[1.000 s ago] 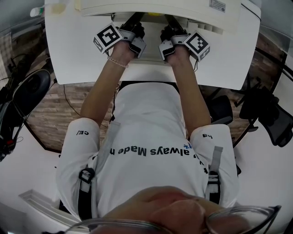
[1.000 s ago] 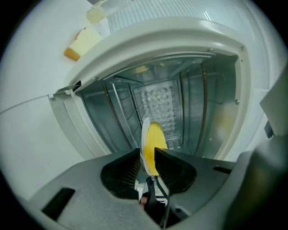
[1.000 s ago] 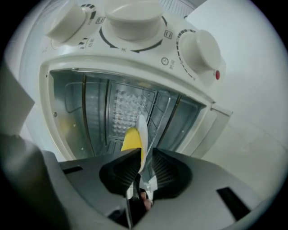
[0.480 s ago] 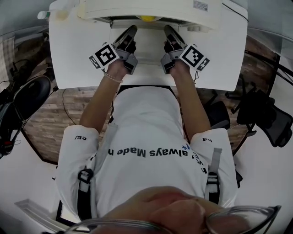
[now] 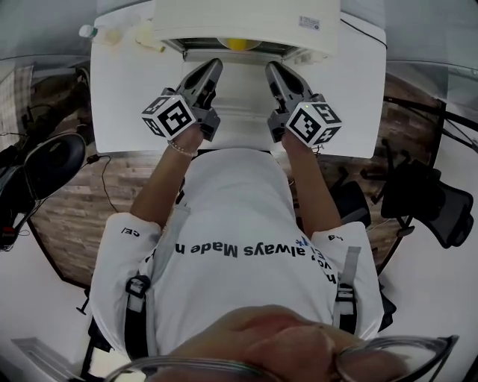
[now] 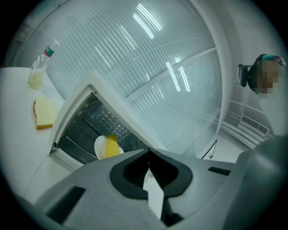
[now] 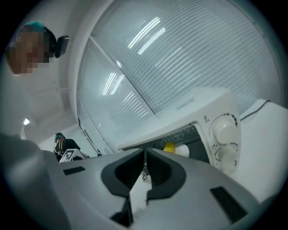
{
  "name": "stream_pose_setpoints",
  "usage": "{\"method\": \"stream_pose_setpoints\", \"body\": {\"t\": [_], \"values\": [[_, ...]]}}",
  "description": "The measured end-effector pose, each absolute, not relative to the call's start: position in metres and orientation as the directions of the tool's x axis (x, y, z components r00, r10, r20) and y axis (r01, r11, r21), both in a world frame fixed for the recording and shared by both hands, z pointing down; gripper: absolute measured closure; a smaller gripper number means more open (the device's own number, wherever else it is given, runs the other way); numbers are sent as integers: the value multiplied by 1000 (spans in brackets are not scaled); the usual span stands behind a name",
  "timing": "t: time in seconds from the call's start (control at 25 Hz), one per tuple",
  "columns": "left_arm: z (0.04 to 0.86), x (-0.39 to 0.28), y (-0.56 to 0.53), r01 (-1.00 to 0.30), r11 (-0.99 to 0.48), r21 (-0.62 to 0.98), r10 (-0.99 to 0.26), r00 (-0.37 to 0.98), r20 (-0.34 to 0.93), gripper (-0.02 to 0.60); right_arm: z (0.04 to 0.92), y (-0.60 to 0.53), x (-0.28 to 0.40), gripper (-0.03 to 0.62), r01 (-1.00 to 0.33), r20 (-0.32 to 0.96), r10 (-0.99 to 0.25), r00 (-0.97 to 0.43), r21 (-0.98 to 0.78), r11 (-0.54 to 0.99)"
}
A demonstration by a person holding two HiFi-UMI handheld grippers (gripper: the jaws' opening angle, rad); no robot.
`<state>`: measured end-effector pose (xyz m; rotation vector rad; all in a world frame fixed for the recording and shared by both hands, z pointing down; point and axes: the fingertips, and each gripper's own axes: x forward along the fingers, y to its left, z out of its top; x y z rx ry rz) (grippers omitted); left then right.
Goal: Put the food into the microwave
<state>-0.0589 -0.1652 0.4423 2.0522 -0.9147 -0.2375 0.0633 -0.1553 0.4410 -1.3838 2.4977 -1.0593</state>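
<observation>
Food [image 5: 240, 44], a yellow piece whose kind I cannot make out, lies on a white plate [image 6: 100, 146] inside the microwave [image 5: 246, 19]. The microwave stands at the far edge of the white table [image 5: 127, 97], and its dark inside is open to view. In the left gripper view the yellow piece [image 6: 110, 146] rests on the right part of the plate, near the front of the opening. In the right gripper view the same piece [image 7: 169, 147] and plate [image 7: 182, 151] show just left of the two round white knobs [image 7: 223, 130] on the microwave's front panel.

The left gripper [image 5: 213, 67] and the right gripper [image 5: 274, 69] are held side by side over the table in front of the microwave, both pointing toward its opening and apart from each other. Neither touches the microwave or the food. In the left gripper view, the fingers of the left gripper [image 6: 149, 157] are pressed together at their tips with nothing between them. In the right gripper view, the fingers of the right gripper [image 7: 145, 161] also meet at the tips and carry nothing.

On the table to the left of the microwave stands a small clear bottle [image 6: 39, 67] with pale liquid in it. Near it, closer to the microwave, is a slice of bread [image 6: 44, 113] with a brown crust. A ribbed, translucent wall rises behind the microwave.
</observation>
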Motion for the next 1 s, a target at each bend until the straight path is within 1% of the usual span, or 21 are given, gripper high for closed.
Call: {"method": "stream_pose_setpoints", "body": {"t": [0.16,0.36,0.56,0.84,1.0], "values": [[415,-56,-154,-521,-423,742,-677,726,124,571,406,-145,62,569,-750,215,-774,-595,-495,439],[380,-54,-142,-544,-498,675,-674,733,93,571,367,-133,60,569,-779,193,-777,-599,-366,509],[353,-51,-136,-572,-550,609,-678,731,75,571,344,-124,61,569,-793,188,-781,-595,-292,534],[316,-48,-116,-651,-638,411,-684,724,86,571,308,-101,60,569,-814,171,-798,-579,-175,553],[297,-48,-108,-669,-657,346,-692,718,74,571,288,-92,58,569,-815,156,-801,-579,-131,564]]}}
